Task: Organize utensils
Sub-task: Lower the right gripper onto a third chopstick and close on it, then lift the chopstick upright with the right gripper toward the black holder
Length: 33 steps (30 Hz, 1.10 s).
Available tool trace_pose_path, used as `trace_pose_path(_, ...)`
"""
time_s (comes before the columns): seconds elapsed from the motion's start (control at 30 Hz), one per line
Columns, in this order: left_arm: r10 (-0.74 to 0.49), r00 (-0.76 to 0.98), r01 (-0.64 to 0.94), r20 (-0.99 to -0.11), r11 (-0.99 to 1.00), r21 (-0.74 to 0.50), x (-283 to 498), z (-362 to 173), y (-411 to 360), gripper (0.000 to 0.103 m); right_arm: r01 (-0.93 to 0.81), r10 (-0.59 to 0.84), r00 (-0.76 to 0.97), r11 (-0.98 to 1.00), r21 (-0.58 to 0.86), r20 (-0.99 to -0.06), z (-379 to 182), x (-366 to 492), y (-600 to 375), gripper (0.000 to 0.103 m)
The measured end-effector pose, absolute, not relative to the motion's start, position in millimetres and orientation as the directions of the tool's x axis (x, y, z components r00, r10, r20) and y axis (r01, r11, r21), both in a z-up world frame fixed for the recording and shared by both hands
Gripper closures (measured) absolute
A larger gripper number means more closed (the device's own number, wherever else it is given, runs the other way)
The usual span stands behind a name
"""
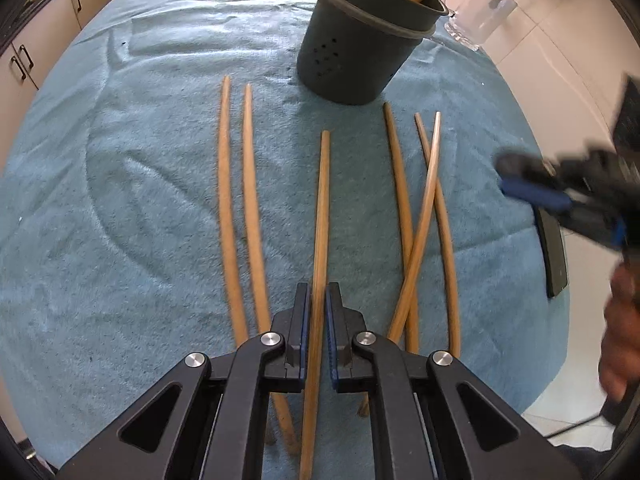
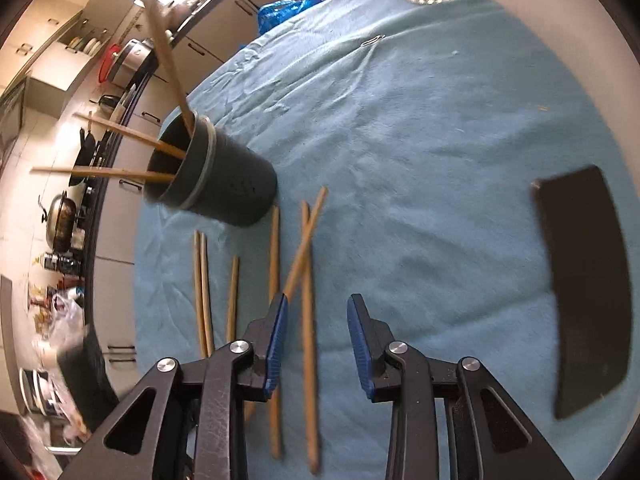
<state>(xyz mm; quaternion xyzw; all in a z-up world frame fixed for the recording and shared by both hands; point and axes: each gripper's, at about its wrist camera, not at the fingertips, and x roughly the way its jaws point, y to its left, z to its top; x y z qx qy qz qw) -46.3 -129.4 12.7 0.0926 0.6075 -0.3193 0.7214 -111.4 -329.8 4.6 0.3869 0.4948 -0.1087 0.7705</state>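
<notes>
Bamboo, slim and round: my left tongs (image 1: 317, 312) are clamped on one chopstick (image 1: 320, 216), blue ribbed pads pressed against its sides. My right tongs (image 2: 317, 320) stand partly open, holding nothing, over a crossed pair of chopsticks (image 2: 306, 240). More loose chopsticks (image 1: 236, 208) lie in rows on the fuzzy teal towel (image 1: 140, 160) covering the surface. Beyond them stands the dark, perforated cylindrical holder (image 1: 352, 52), sticks leaning inside. Furthest, a faceted glass mug (image 1: 476, 12).
</notes>
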Motion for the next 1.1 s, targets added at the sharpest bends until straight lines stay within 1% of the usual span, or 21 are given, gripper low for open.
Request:
trace_pose_path(0.07,-0.353,0.055,0.573,-0.934,0.777,-0.26,-46.9,13.9,-123.6,0.096,0.561,0.239,0.478,0.658,0.503,-0.845,-1.3,-93.9,-331.8,0.071)
trace_pose_path(0.17,-0.355,0.054,0.577,-0.933,0.774,-0.261,-48.0,14.4,-116.5,0.096,0.582,0.237,0.445,0.656,0.481,-0.863,-10.2,-71.4,-331.3,0.074)
trace_pose_path(0.23,-0.357,0.05,0.582,-0.933,0.769,-0.263,-47.6,15.1,-115.2,0.096,0.599,0.233,0.42,0.655,0.46,-0.877,-17.7,-60.9,-329.9,0.079)
trace_pose_path(0.3,-0.36,0.046,0.584,-0.932,0.766,-0.268,-46.3,15.4,-114.6,0.096,0.607,0.226,0.402,0.659,0.443,-0.887,-22.9,-52.8,-328.8,0.081)
trace_pose_path(0.33,-0.361,0.044,0.585,-0.931,0.765,-0.269,-45.1,14.9,-116.7,0.096,0.615,0.22,0.389,0.661,0.43,-0.895,-27.3,-49.7,-328.4,0.086)
trace_pose_path(0.4,-0.362,0.042,0.588,-0.931,0.763,-0.27,-42.2,12.8,-123.0,0.096,0.624,0.228,0.379,0.653,0.43,-0.897,-32.0,-48.3,-329.0,0.092)
trace_pose_path(0.53,-0.364,0.04,0.59,-0.931,0.76,-0.272,-35.1,9.1,-135.0,0.096,0.619,0.236,0.391,0.647,0.444,-0.89,-32.2,-52.6,-328.9,0.096)
trace_pose_path(0.67,-0.359,0.037,0.591,-0.933,0.761,-0.269,-25.7,9.3,-146.6,0.096,0.609,0.22,0.399,0.662,0.437,-0.89,-24.0,-67.0,-333.1,0.096)
trace_pose_path(0.8,-0.344,0.023,0.593,-0.939,0.76,-0.264,-12.6,9.2,-163.5,0.095,0.611,0.192,0.376,0.685,0.398,-0.907,-19.2,-81.6,-339.0,0.096)
trace_pose_path(0.83,-0.343,0.013,0.59,-0.939,0.761,-0.27,-9.4,9.1,-167.0,0.093,0.611,0.181,0.364,0.693,0.381,-0.914,-19.6,-84.9,-341.8,0.096)
trace_pose_path(0.93,-0.354,-0.02,0.569,-0.935,0.765,-0.301,1.9,9.8,-177.4,0.079,0.619,0.179,0.35,0.693,0.371,-0.919,-22.6,-90.5,-345.7,0.096)
trace_pose_path(1.1,-0.324,0.011,0.598,-0.946,0.76,-0.254,4.4,11.5,-191.5,0.078,0.616,0.191,0.347,0.692,0.377,-0.918,-24.5,-99.7,-349.1,0.096)
